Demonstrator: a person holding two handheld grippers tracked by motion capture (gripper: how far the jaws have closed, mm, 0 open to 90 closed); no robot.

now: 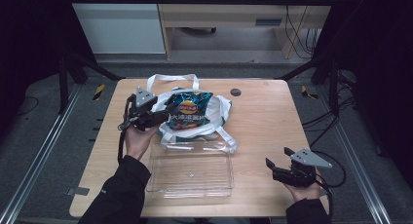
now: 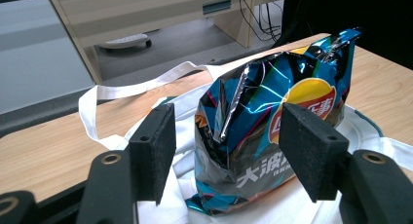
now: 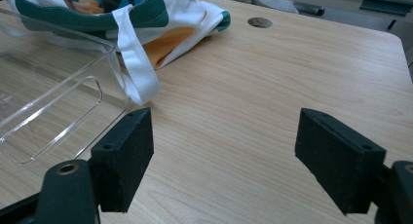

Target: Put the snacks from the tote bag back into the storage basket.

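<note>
Left hand-held gripper (image 2: 226, 136) wide open, pads either side of chip bag (image 2: 272, 121) without pressing it. Bag lying on white tote (image 1: 214, 114) at worktop (image 1: 263, 121) centre. Right hand-held gripper (image 3: 224, 151) open, empty, near clear tray (image 1: 190, 173).

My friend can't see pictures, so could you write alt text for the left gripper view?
A blue chip bag lies on a white tote bag on a wooden table, between the open black jaws of the left gripper, which do not touch it.
</note>
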